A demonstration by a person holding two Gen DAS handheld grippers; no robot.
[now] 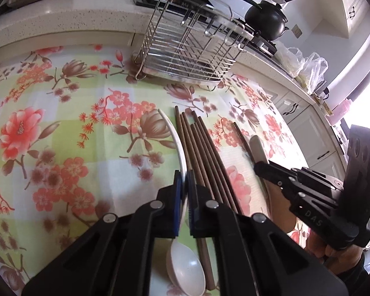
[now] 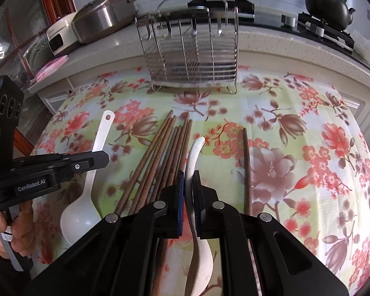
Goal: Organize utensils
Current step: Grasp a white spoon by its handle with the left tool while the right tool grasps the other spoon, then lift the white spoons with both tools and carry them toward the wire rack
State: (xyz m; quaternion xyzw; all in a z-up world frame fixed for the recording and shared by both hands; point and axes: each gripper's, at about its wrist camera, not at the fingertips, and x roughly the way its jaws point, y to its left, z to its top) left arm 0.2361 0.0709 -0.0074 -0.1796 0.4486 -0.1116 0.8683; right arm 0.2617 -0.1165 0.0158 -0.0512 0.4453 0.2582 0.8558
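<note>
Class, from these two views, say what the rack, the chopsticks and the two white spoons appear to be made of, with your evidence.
Rack: polished metal wire, probably stainless steel; thin bars glint.
Chopsticks: matte brown, likely wood or bamboo; no shine.
Long white spoon: probably plastic; thin flat handle with a hanging hole.
Short white spoon: glossy, thick, curved; ceramic or melamine, unclear.

"DAS" printed on right gripper (image 1: 259, 170) body, lower right of frame; "GenRobot.AI" on left gripper (image 2: 103, 159) body, left edge.
</note>
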